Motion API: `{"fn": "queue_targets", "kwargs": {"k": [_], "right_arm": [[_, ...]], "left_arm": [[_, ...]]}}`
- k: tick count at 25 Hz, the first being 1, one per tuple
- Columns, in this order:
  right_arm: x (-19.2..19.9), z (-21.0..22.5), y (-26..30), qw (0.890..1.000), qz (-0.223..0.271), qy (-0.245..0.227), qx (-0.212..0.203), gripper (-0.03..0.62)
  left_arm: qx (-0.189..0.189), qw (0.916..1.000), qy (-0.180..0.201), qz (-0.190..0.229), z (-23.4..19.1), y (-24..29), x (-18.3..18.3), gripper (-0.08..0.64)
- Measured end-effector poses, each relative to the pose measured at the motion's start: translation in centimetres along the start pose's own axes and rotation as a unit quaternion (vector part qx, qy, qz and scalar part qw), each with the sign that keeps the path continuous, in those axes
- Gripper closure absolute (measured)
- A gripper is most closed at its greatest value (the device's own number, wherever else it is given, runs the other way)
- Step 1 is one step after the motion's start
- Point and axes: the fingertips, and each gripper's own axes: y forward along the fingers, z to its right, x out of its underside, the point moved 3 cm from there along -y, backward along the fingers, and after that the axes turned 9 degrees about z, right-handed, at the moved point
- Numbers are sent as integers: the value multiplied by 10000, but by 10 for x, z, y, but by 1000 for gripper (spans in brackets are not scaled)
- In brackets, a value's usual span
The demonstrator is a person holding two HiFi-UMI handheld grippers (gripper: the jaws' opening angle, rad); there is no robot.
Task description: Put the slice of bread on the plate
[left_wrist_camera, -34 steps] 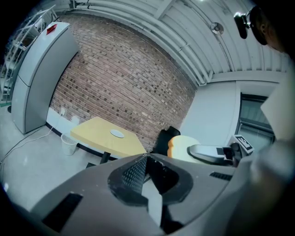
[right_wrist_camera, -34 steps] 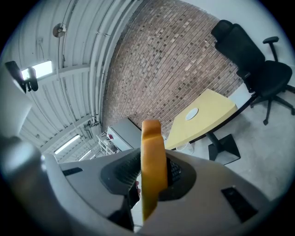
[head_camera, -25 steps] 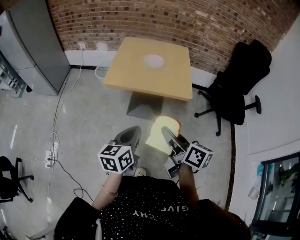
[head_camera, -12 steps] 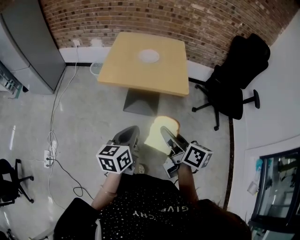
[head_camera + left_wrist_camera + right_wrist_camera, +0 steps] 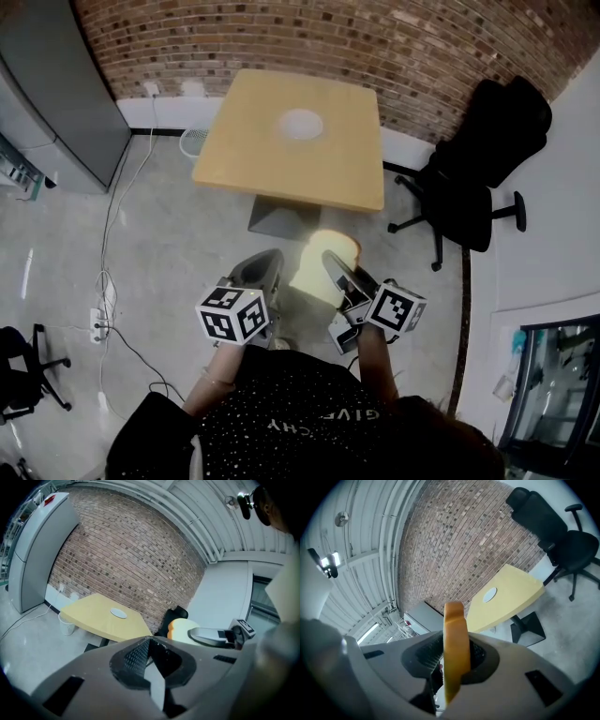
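Where the right gripper [image 5: 454, 644] is concerned, its jaws are clamped narrowly on the bread [image 5: 455, 618], which stands on edge between the pads with its crust rising past the tips. The bread is held in the air above the floor [image 5: 178, 253], short of the table [image 5: 272, 173] and well apart from the plate [image 5: 302, 123], which lies near the table's middle.

Left gripper [image 5: 150, 641]: jaws together, nothing between them.

The right gripper view shows the grip edge-on. The head view shows the slice's broad face, tilted, between the two grippers and against the right one. The left gripper view shows the bread and the right gripper off to its right, with table and plate beyond.

Both grippers are held out side by side before the person's chest, pointing ahead toward the table and slightly downward, marker cubes uppermost. A chair [image 5: 478, 159] stands right of the table.
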Motion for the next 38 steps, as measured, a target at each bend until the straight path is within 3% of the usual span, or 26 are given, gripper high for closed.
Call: {"fn": "queue_targets", "kwargs": {"k": [21, 29, 38], "right_arm": [[-96, 32, 131, 9990, 328, -55, 296, 494], [-112, 39, 176, 9982, 525, -44, 279, 494], [-103, 50, 178, 9968, 660, 136, 420, 494]], "left_arm": [[389, 9992, -37, -118, -65, 141, -87, 549], [557, 9983, 65, -170, -94, 175, -113, 549], [599, 9978, 52, -296, -107, 177, -105, 549]]}}
